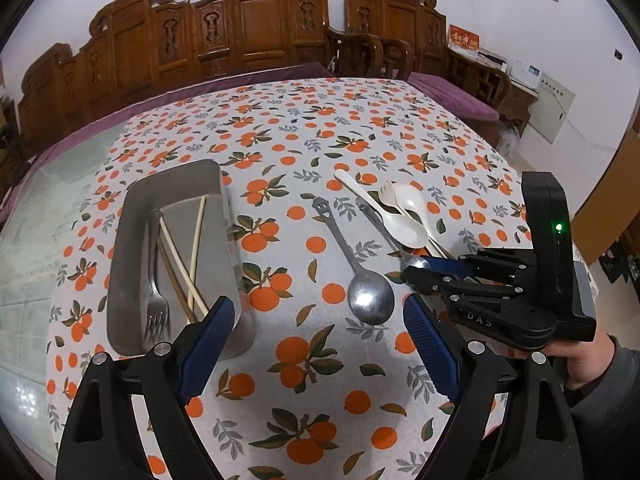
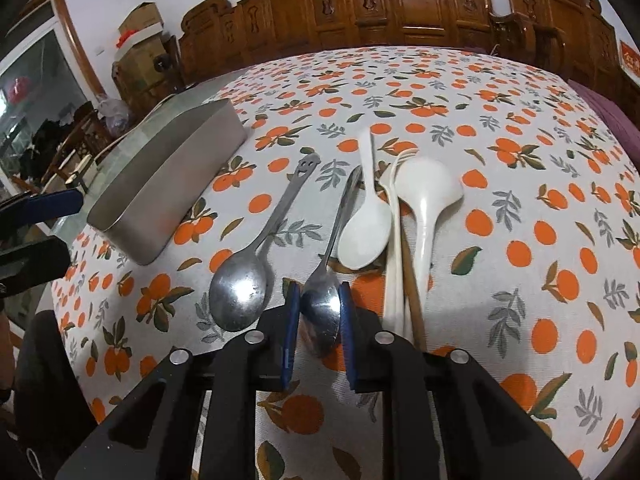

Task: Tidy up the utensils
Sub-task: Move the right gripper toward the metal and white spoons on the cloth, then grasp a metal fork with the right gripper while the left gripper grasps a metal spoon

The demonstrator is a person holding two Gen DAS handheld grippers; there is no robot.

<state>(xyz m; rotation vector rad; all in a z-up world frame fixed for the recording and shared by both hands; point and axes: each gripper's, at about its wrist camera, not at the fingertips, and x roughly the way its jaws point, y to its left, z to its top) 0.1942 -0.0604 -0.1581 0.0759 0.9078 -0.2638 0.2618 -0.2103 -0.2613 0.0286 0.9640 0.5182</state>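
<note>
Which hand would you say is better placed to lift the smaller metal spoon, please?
Right. Its tool already closes around the smaller metal spoon, while the left tool hangs open near the grey metal tray.

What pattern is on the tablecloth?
Oranges with leaves on white tablecloth; clearest in the right wrist view.
</note>
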